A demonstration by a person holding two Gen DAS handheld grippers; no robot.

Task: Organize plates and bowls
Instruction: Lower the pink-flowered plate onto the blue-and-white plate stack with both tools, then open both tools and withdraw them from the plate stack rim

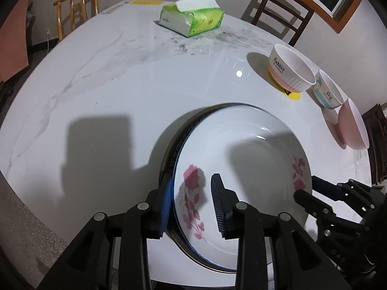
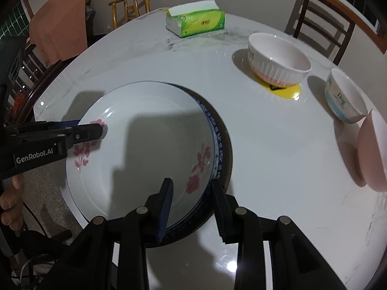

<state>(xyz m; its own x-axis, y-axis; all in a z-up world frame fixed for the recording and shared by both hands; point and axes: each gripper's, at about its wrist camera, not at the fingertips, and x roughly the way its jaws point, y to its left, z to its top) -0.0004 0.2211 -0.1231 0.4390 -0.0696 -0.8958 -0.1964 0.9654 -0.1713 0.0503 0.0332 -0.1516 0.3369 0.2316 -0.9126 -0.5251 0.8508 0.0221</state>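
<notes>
A white plate with pink roses (image 1: 244, 169) (image 2: 145, 149) lies on top of a blue-rimmed plate (image 2: 217, 142) and a dark plate (image 1: 169, 149) near the table's front edge. My left gripper (image 1: 191, 203) straddles the stack's left rim with jaws open around it; it also shows in the right wrist view (image 2: 89, 128). My right gripper (image 2: 191, 207) straddles the right rim, jaws open; it also shows in the left wrist view (image 1: 312, 193). A white and pink ribbed bowl (image 1: 290, 68) (image 2: 278, 60), a blue-banded bowl (image 1: 327, 91) (image 2: 346, 96) and a pink bowl (image 1: 353, 125) (image 2: 372, 152) stand to the right.
The white marble table (image 1: 108, 84) holds a green tissue pack (image 1: 191, 17) (image 2: 196, 20) at the back and a yellow mat (image 2: 287, 90) under the ribbed bowl. Wooden chairs (image 1: 77, 9) (image 2: 321, 19) stand behind. An orange cloth (image 2: 60, 24) hangs at left.
</notes>
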